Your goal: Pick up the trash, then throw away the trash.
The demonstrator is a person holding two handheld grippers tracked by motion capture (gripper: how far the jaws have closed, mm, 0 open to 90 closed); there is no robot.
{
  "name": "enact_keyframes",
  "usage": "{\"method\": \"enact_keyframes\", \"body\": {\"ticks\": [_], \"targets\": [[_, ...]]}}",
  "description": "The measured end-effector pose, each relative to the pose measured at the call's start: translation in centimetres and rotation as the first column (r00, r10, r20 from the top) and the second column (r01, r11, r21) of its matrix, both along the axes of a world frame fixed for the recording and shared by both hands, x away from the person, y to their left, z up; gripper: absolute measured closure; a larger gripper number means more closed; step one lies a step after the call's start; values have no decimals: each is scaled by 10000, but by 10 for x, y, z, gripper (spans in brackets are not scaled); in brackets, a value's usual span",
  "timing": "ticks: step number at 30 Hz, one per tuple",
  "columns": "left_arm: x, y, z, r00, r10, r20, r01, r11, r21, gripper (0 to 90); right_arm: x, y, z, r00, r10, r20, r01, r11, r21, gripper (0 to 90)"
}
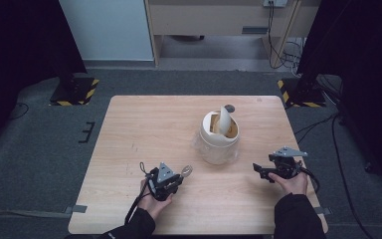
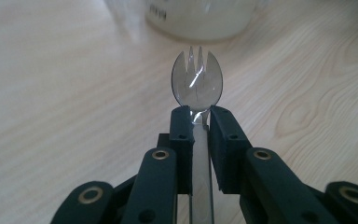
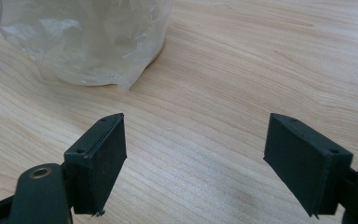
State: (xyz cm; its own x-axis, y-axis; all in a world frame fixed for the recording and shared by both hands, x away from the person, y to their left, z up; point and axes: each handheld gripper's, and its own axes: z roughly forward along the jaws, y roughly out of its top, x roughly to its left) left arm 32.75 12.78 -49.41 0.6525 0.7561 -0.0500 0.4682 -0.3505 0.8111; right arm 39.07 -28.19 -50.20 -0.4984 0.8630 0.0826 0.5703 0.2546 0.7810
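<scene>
Clear plastic spork [image 2: 197, 81] sits pinched by its thin handle in the left claw [image 2: 198, 116], just above the bench [image 2: 51, 93], near the cup [image 1: 220, 137]. It could twist or slip out. The right claw [image 3: 196, 154] is wide and holds nothing.

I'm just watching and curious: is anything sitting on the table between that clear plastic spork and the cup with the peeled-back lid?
Nothing visible does. The left gripper is shut on the spork, whose tines point toward the cup, and only bare wooden table lies between them. The right gripper waits open beside the cup.
</scene>
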Motion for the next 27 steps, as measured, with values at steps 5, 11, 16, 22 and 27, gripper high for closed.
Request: {"method": "enact_keyframes", "body": {"ticks": [5,11,16,22,27], "targets": [[-3,6,24,9965,-120,825,176,9976,-674,794,1,-2,2,9998,-128,131,126,9998,169,218],[-4,14,48,9860,15,1669,229,9892,-1445,794,-2,-7,19,9958,-433,806,365,9958,839,227],[-2,18,56,9757,113,2190,268,9850,-1704,794,-4,-9,31,9898,-668,1260,516,9914,1205,235],[2,14,59,9680,33,2510,417,9839,-1737,794,-10,-13,50,9783,-1061,1782,731,9804,1829,284],[3,7,64,9566,-126,2912,630,9844,-1643,794,-12,-12,59,9723,-1290,1947,871,9737,2106,288]]}}
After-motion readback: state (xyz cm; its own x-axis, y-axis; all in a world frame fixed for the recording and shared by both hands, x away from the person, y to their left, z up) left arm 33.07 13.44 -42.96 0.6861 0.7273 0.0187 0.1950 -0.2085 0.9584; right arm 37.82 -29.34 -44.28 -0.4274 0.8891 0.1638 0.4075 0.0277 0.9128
